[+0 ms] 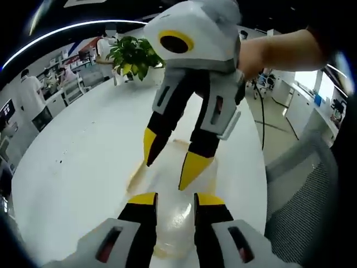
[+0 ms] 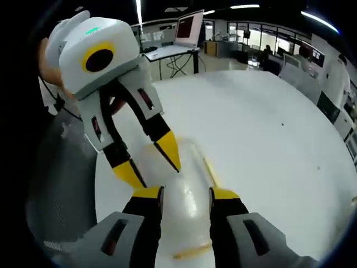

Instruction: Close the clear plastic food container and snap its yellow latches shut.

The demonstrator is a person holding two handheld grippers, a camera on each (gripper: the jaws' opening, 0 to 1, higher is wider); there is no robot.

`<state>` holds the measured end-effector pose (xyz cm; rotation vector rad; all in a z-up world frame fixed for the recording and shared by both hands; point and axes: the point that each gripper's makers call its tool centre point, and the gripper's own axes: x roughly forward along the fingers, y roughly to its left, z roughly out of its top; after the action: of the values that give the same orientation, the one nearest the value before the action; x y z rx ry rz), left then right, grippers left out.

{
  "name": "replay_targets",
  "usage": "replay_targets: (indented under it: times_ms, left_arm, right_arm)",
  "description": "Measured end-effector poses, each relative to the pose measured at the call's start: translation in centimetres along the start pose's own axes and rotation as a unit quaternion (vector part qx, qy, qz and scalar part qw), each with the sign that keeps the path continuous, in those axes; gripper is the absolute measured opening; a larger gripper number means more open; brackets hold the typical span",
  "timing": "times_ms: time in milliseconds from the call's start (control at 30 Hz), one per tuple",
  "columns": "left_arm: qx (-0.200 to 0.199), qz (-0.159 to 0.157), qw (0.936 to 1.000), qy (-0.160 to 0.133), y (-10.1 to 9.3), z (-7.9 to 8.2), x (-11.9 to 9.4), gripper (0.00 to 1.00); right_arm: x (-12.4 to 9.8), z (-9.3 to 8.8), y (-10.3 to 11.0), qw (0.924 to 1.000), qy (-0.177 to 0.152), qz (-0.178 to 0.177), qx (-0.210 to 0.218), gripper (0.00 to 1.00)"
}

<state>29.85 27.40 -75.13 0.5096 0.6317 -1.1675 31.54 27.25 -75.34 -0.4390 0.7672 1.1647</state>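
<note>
We see the two hand-held grippers facing each other over the clear container, which lies flat on the white worktop. The left hand-held gripper and the right hand-held gripper each hold their jaws parted above the lid, and each blocks the other's way forward: in the left gripper view the right one fills the space straight ahead, tips close to the lid. To one side the worktop lies bare and broad. On the other side a mesh chair back stands just beside the worktop edge. A potted plant sits at the far edge, well apart from the container.
</note>
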Motion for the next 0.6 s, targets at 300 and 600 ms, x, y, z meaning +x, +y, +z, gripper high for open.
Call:
replay_targets:
  times_ms: [300,600]
  left_arm:
    - [0.019,-0.012,0.9997,0.006,-1.5,-0.4,0.0,0.24]
    - [0.052,-0.01,0.9985,0.016,-2.5,-0.8,0.3,0.32]
  right_arm:
    - [0.2,0.2,-0.7,1.0,0.005,-0.001,-0.008,0.3]
    - [0.7,0.1,-1.1,0.9993,0.027,0.021,-0.013,0.3]
